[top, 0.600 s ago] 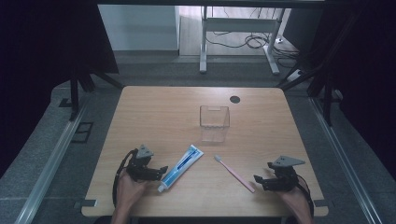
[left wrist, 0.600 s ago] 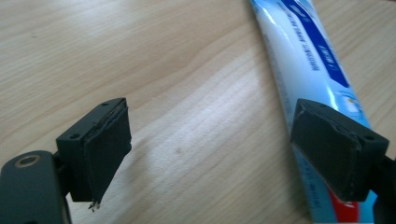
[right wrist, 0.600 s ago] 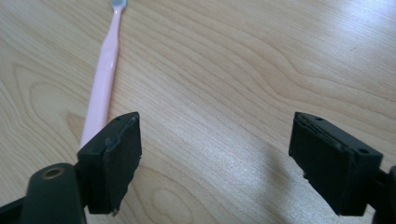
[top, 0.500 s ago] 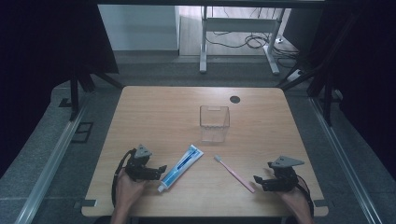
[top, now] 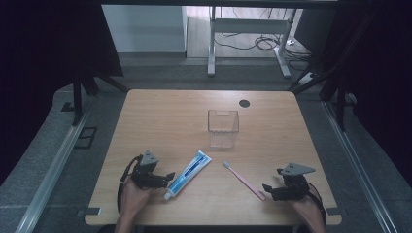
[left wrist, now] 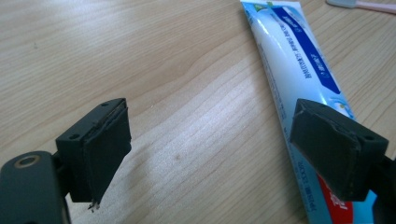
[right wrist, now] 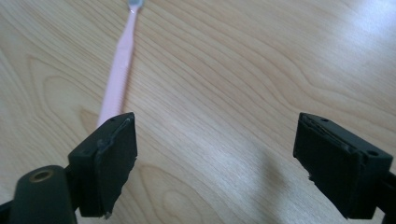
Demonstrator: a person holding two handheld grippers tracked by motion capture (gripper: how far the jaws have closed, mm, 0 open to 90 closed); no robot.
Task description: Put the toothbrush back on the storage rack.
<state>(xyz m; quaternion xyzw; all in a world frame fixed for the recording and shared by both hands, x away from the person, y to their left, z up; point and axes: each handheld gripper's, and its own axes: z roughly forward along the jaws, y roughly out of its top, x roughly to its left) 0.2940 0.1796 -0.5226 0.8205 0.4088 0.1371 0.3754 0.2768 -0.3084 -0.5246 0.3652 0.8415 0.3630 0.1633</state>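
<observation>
A white and blue toothpaste tube [top: 187, 174] lies slanted on the wooden table, also seen at the right of the left gripper view [left wrist: 299, 79]. My left gripper [top: 165, 177] rests low at the tube's cap end, open, with bare wood between its jaws [left wrist: 210, 149]; its right jaw overlaps the tube in that view. A pink toothbrush [top: 244, 180] lies right of the tube, head toward the far side [right wrist: 119, 70]. My right gripper [top: 268, 190] sits by the handle's near end, open with nothing between its jaws [right wrist: 215, 161]. A clear plastic cup [top: 223, 127] stands mid-table.
A round cable hole [top: 244, 103] sits near the table's far edge [top: 209, 91]. A desk frame and loose cables [top: 248, 41] stand on the floor beyond. Dark curtains hang on both sides.
</observation>
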